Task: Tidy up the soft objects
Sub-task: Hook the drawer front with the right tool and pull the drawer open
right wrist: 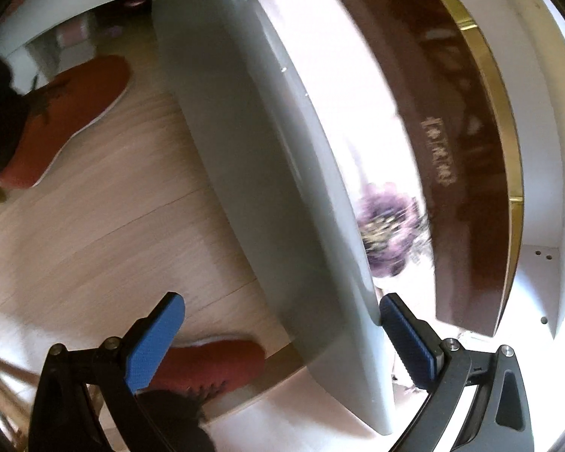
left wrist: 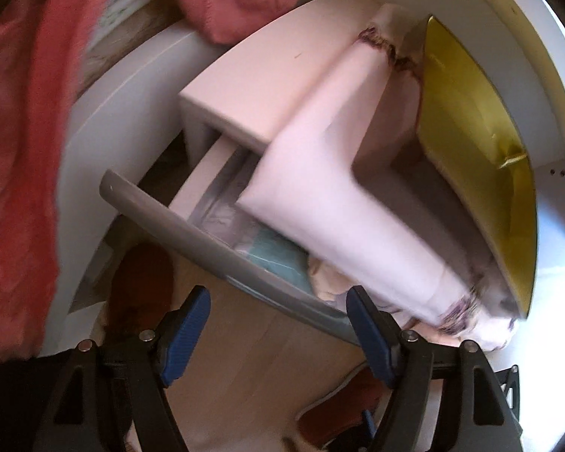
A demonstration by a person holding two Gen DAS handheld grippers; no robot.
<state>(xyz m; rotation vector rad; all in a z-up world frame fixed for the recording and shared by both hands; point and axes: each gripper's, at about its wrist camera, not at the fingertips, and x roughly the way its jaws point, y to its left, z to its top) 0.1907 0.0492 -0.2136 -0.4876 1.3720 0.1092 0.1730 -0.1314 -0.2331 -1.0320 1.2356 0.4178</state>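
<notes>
One pale folded cloth (left wrist: 331, 203) with purple-patterned ends lay draped over the grey drawer front (left wrist: 207, 241), part inside the open drawer and one end hanging over its rim near the left gripper (left wrist: 278, 335). That gripper stood wide, nothing between its blue pads. The right gripper (right wrist: 282, 342) also stood wide; its jaws straddled the drawer front's edge, though contact could not be confirmed through the blur.

Judged step: the cloth appeared freshly placed, not yet tucked in. The next move would call for pushing the overhanging end inside the drawer front, so that the drawer could close without snagging.

Count: one pale cloth; one teal item (left wrist: 278, 260) inside the drawer; one yellow-lined box (left wrist: 471, 139) behind the drawer; pink fabric (left wrist: 22, 143) left of the drawer, pieces indistinct; two red shoes (right wrist: 67, 113) on the floor.
</notes>
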